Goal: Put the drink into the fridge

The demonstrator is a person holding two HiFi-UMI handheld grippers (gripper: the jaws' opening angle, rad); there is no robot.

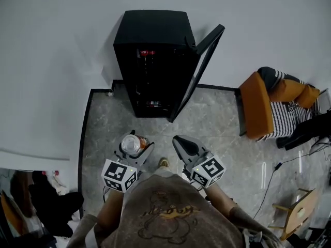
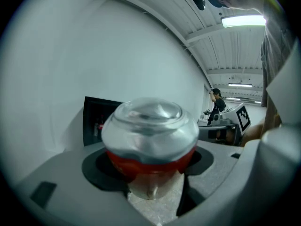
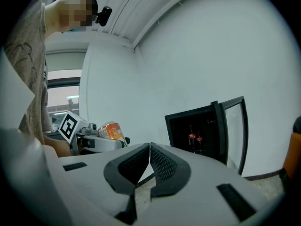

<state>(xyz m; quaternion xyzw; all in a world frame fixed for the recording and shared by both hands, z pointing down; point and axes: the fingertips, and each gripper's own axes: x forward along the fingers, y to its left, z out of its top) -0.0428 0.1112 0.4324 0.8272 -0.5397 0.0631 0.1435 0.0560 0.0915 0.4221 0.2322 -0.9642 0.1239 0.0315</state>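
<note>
Fridge (image 1: pixel 152 40) ahead, door (image 1: pixel 200 66) open, orange chair (image 1: pixel 256 105) nearby

No words, brands or numbers can be read anywhere; the drink can (image 1: pixel 131 144) and the shirt's print (image 1: pixel 166 214) are too blurred.

Lower part of drink can (image 2: pixel 149 126) behind fingers (image 2: pixel 96 168)

The can (image 2: pixel 150 121) is shiny metal, the fridge (image 1: pixel 152 30) matt black, the floor (image 1: pixel 217 123) polished stone.
</note>
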